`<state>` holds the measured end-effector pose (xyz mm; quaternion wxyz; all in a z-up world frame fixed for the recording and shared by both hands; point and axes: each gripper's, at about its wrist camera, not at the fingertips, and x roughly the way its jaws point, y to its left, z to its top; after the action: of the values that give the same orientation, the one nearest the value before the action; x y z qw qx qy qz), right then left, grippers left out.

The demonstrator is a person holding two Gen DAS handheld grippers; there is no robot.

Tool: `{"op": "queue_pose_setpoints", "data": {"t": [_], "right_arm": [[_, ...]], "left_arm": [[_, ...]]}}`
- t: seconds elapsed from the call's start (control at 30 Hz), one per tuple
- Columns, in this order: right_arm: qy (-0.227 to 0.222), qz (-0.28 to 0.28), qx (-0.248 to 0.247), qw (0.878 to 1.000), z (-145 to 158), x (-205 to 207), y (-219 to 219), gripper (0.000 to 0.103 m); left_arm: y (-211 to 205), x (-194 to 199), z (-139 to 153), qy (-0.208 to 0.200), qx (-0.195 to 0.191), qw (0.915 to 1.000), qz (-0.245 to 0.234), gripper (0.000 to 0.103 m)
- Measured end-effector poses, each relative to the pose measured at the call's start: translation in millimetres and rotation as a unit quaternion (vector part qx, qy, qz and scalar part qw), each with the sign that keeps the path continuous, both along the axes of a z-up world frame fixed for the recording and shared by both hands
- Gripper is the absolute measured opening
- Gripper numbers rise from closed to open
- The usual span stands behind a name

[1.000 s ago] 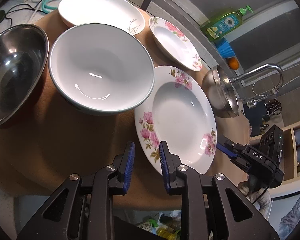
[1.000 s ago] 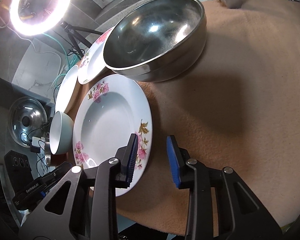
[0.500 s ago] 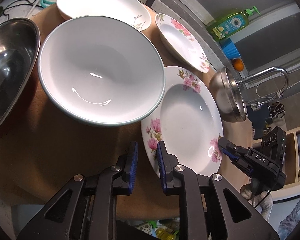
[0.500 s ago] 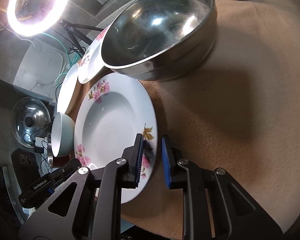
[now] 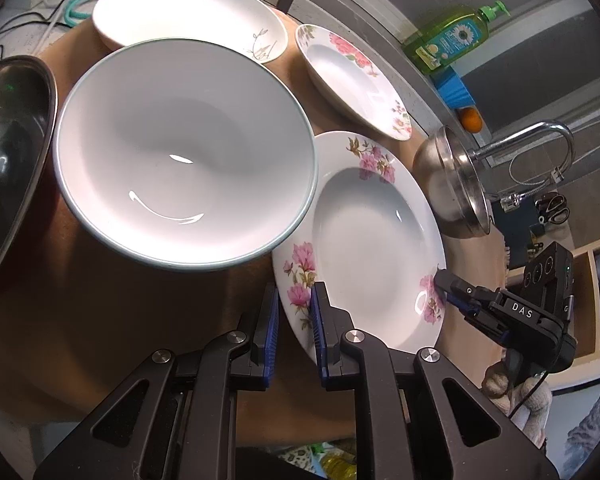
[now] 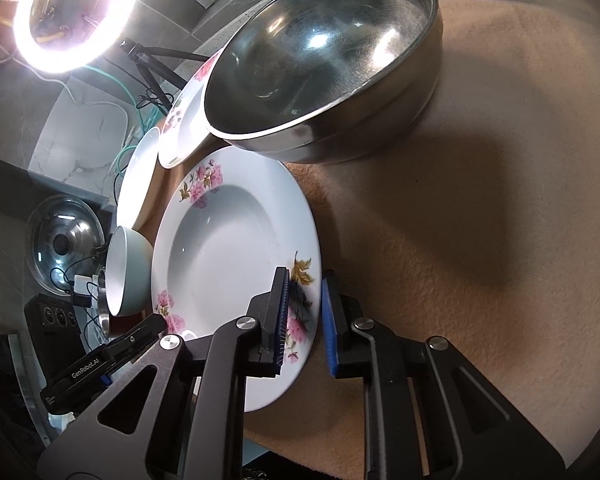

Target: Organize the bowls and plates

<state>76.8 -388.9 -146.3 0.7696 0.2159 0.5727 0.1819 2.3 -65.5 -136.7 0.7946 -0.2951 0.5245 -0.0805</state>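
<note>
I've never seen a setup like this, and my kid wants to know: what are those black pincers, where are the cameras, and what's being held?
There is no robot here. A person holds a two-finger tool in each hand, and each tool carries a wide-angle camera looking along its fingers.

One picture comes from the left gripper, the other from the right gripper. Their jaws have just been closing, and both now pinch opposite rims of the same white deep plate with pink flowers.

On the tan cloth around it sit a large white bowl with a pale green rim, a steel bowl and more white plates.
</note>
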Motion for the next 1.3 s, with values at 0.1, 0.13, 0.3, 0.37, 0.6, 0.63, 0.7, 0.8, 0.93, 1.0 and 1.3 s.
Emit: {"op": "queue_pose_setpoints", "data": {"t": [0.1,0.13,0.3,0.37,0.6,0.63,0.7,0.8,0.93,1.0,1.3], "right_arm": [[0.0,0.0,-0.001,1.0,0.2,-1.8,0.1,0.016],[0.0,0.0,-0.002,1.0,0.7,-2.2,0.6,0.016],[0.0,-0.001,-0.009,1.0,2.4,-6.3,4.1,0.016],[0.002,-0.003,-0.009,1.0,2.6,-8.8,4.7,0.016],[0.005,-0.012,-0.011,1.0,4.0,-20.4,3.4,0.016],[0.006,-0.013,-0.01,1.0,3.7,-23.0,2.9,0.016],[0.008,-0.016,-0.01,1.0,3.2,-26.6,1.5,0.016],[0.009,-0.02,-0.01,1.0,2.7,-33.2,-1.1,0.016],[0.01,-0.025,-0.01,1.0,2.4,-40.5,-4.5,0.016],[0.011,-0.028,-0.01,1.0,2.3,-44.0,-5.1,0.016],[0.013,-0.036,-0.011,0.999,1.6,-58.3,-3.9,0.017]], "left_arm": [[-2.6,2.1,0.0,-0.001,0.003,1.0,-0.005,0.014],[-4.1,2.9,0.1,-0.001,0.004,1.0,-0.007,0.014],[-7.0,4.6,0.5,-0.002,0.01,0.9998,-0.018,0.015],[-7.5,4.4,0.3,-0.001,0.011,0.9997,-0.022,0.015],[-10.3,3.5,0.2,0.002,0.012,0.9992,-0.038,0.015],[-10.1,2.8,0.2,0.002,0.012,0.9991,-0.04,0.015],[-10.5,2.5,0.5,0.002,0.014,0.9989,-0.045,0.015],[-11.6,2.1,1.0,0.003,0.017,0.9985,-0.052,0.015],[-11.9,-0.5,1.2,0.004,0.018,0.998,-0.061,0.015],[-11.9,-1.8,1.2,0.004,0.019,0.9977,-0.065,0.015],[-10.6,-5.0,1.3,0.004,0.024,0.9969,-0.075,0.015]]}}
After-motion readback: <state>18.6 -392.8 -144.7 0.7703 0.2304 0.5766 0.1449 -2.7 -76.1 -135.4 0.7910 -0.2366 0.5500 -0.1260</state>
